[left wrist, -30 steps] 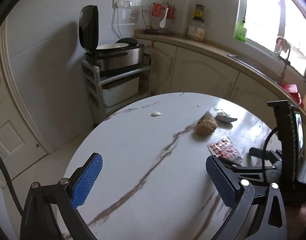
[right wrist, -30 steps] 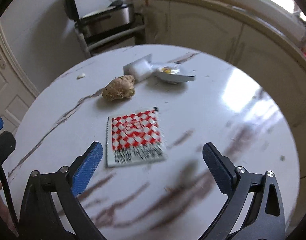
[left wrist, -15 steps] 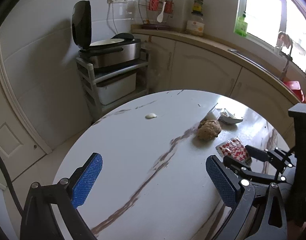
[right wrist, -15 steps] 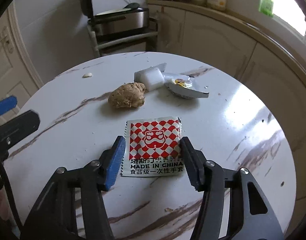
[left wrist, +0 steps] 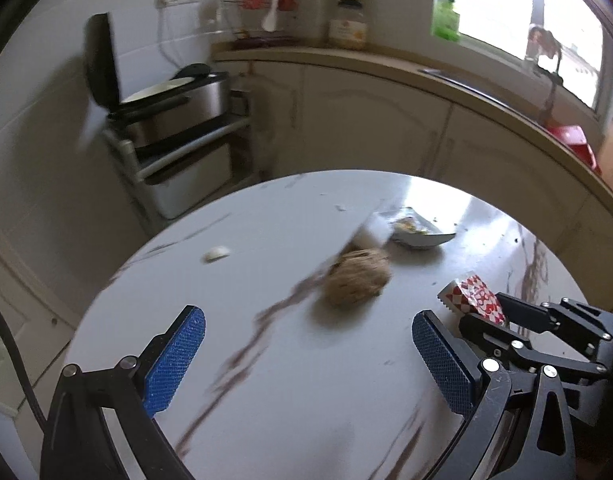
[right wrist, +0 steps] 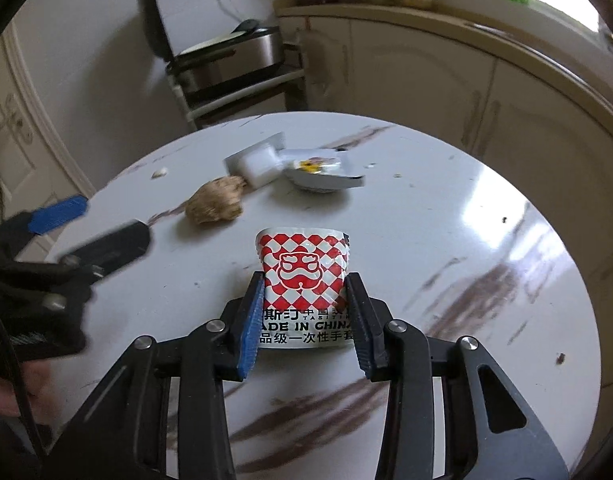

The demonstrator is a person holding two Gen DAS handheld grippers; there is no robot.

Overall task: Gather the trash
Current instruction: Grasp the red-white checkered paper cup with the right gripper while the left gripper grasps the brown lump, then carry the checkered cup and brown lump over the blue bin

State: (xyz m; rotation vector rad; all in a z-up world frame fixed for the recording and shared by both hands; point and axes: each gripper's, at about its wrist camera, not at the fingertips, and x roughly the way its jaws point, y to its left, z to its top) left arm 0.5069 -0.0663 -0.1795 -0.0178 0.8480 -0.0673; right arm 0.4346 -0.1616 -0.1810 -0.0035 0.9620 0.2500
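Note:
A red-and-white checked packet [right wrist: 302, 276] is pinched between the pads of my right gripper [right wrist: 304, 312]. Its jaws are closing, and the packet bows upward off the round marble table [right wrist: 446, 240]. In the left wrist view the same packet [left wrist: 472, 298] shows at the right. My left gripper [left wrist: 306, 356] hangs open and empty over the table. Just beyond it lies a brown ginger root [left wrist: 356, 278]. Behind the ginger sit a small white tub [right wrist: 258, 162] and a crumpled foil wrapper [right wrist: 322, 168]. A pale scrap [left wrist: 217, 253] lies far left.
Past the table's far edge a rack [left wrist: 178, 152] holds an open rice cooker [left wrist: 174, 100]. Cream cabinets [left wrist: 386, 120] under a counter curve round the back and right, below a window. A door [right wrist: 14, 148] stands at the left.
My right gripper went from wide open around the flat packet to pinching it, so the packet buckled and lifted. The left gripper moved in over the table towards the ginger.

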